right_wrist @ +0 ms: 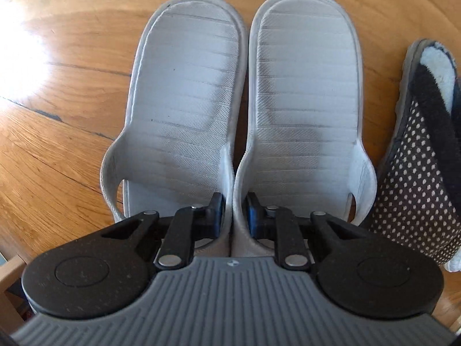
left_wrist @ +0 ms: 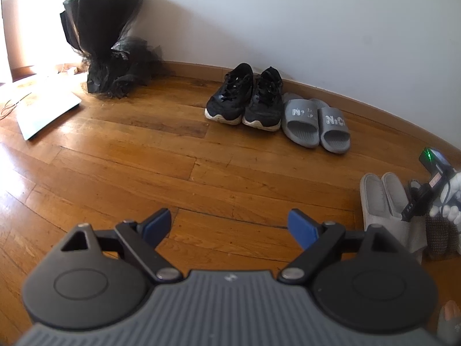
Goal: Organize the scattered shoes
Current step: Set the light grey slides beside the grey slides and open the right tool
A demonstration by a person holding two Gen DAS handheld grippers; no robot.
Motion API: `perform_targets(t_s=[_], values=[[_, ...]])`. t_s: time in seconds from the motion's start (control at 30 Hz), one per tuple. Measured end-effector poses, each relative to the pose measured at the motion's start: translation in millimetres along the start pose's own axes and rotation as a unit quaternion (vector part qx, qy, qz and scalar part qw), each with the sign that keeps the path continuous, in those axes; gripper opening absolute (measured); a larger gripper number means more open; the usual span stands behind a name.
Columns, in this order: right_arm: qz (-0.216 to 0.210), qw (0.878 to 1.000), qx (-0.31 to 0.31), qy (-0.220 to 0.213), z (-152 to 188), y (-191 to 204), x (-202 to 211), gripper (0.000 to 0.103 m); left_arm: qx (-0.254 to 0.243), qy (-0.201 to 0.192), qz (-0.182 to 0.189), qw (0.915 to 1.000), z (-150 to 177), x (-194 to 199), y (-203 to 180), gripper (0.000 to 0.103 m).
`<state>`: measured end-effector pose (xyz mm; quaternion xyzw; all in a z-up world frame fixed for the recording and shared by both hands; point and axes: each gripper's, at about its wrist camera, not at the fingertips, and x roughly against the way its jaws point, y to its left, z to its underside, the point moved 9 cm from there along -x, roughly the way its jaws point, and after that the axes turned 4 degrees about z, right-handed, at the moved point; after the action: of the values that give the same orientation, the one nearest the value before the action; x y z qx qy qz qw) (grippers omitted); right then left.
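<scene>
A pair of light grey slippers (right_wrist: 245, 95) lies side by side on the wooden floor; it also shows in the left wrist view (left_wrist: 383, 199). My right gripper (right_wrist: 235, 216) is shut on the two inner strap edges of the pair, pinching them together; it shows in the left wrist view (left_wrist: 432, 184). My left gripper (left_wrist: 229, 225) is open and empty above bare floor. Black sneakers (left_wrist: 245, 98) and grey slides (left_wrist: 317, 121) stand in a row against the wall.
A brown polka-dot slipper (right_wrist: 417, 173) lies just right of the grey pair. A black wrapped bouquet (left_wrist: 106, 49) stands in the far left corner. A flat pale board (left_wrist: 43, 106) lies on the floor at left.
</scene>
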<state>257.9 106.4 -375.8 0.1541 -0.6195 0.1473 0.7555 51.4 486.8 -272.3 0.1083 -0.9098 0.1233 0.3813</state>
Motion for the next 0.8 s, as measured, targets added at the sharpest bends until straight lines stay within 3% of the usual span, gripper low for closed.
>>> perform_targets(t_s=[0.43, 0.63, 0.8], values=[[-0.015, 0.997, -0.044, -0.056, -77, -29, 43, 0.016, -0.014, 0.009, 0.004, 0.9999, -1, -7, -6, 0.088], [0.012, 0.992, -0.073, -0.104, -161, -75, 84, 0.015, -0.013, 0.022, 0.0, 0.9997, 2, -17, -4, 0.088], [0.038, 0.986, -0.083, -0.137, -262, -103, 100, 0.015, -0.018, 0.037, 0.002, 0.9991, 4, -29, -12, 0.088]])
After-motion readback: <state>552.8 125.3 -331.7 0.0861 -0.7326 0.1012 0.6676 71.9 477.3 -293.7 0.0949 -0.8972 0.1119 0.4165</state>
